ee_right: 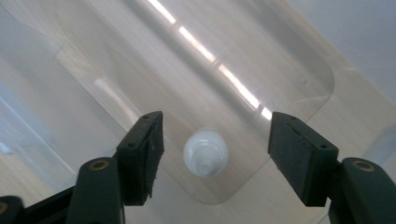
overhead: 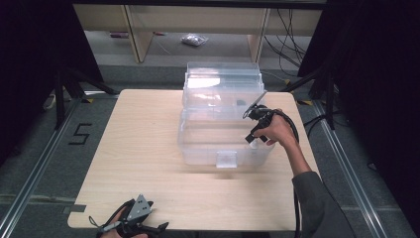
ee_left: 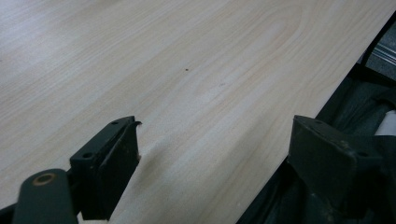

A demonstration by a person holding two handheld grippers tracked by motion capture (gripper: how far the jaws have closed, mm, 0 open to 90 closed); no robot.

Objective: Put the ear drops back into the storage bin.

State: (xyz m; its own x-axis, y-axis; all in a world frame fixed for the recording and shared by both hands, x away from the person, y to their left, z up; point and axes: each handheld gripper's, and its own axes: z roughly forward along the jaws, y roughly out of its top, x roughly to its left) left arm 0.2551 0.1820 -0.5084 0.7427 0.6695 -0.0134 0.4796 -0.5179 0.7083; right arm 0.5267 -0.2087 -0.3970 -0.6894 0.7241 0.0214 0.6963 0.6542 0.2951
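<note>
1. Looking down from the high view, we see a light wood table (overhead: 138, 163) w/ a clear plastic storage box (overhead: 198, 144) standing on its far half, lid (overhead: 223, 82) swung up at the back.
2. We note the right gripper (overhead: 253, 140) held by the person's right hand (overhead: 277, 130) over the box's front right corner, pointing down into it; its cable (overhead: 292, 124) loops back over the wrist.
3. In the right gripper view we look straight down btwn the two black jaws, which stand wide apart, touching nothing.
4. Btwn them, lower down, a small white bottle (ee_right: 205, 152) sits on the clear box floor (ee_right: 289, 84), seen cap-end on. It lies nearer the left jaw than the right; we can't tell its height from this angle.
5. At the table's near left edge we find the left gripper (overhead: 148, 229), grey plate (overhead: 139, 207) on top, in the person's left hand (overhead: 116, 223).
6. In the left gripper view its jaws are spread wide over bare wood at the table's edge (ee_left: 299, 116), w/ nothing btwn them.
</note>
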